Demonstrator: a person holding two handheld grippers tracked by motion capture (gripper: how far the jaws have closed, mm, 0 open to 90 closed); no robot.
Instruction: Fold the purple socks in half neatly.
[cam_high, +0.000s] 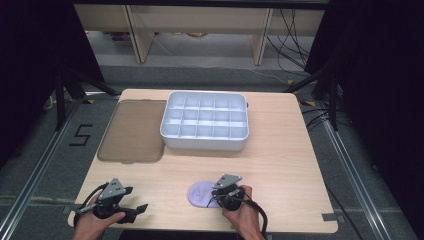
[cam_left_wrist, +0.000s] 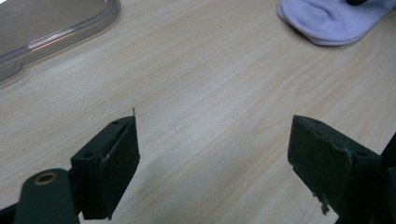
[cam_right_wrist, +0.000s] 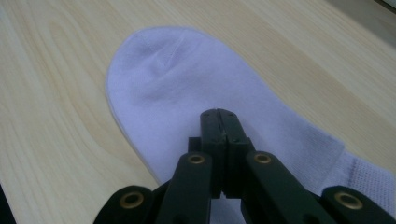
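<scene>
Fingers (cam_right_wrist: 219, 122) of the right gripper (cam_high: 218, 196) are pressed together over the soft pale purple sock (cam_right_wrist: 187, 93), maybe pinching its cloth to lift it. It lies flat on the wooden table (cam_high: 280, 150), near the front edge. Left gripper (cam_left_wrist: 215, 154) waits with fingers wide apart, holding nothing.

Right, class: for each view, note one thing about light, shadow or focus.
High view: even light, black surroundings, soft shadow under the divided tray. Left gripper view: glare on the clear lid, sock soft-focused. Right gripper view: near gripper slightly blurred.
</scene>
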